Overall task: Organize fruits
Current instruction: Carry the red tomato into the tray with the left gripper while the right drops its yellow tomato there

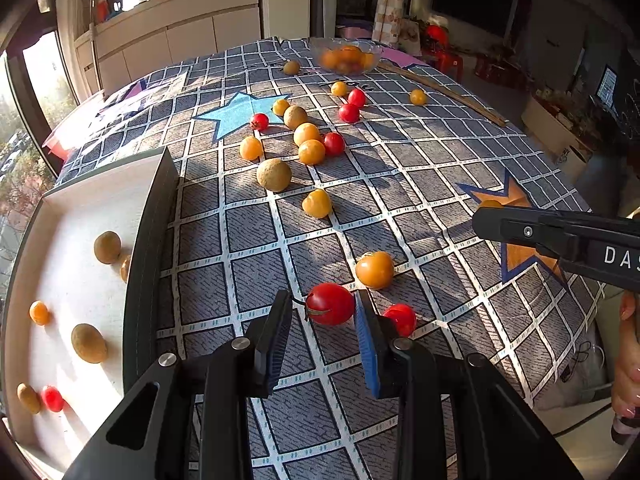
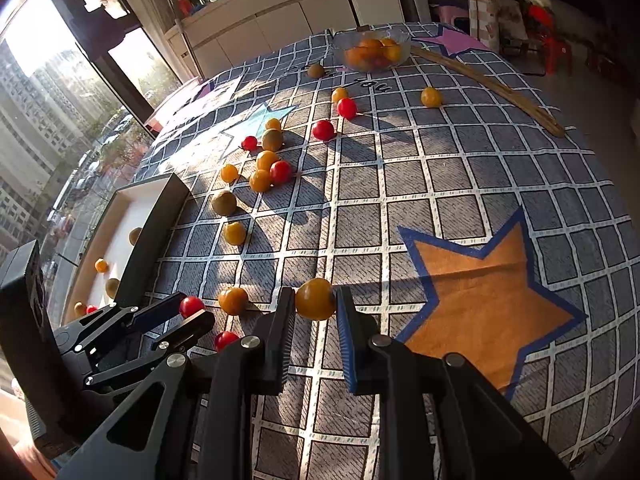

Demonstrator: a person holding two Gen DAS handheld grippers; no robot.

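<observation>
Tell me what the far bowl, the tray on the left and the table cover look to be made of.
Bowl: clear glass or plastic; the fruit shows through its wall.
Tray: matte white inside, dark outer wall; probably cardboard or plastic, hard to say.
Table cover: woven fabric, matte, with a printed grid and stars and soft creases.

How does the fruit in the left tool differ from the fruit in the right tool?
The left tool brackets a red tomato with a green stem; the right tool clamps a yellow-orange fruit showing no stem. The red one looks rounder, the yellow one more oval. Both are small and glossy.
</observation>
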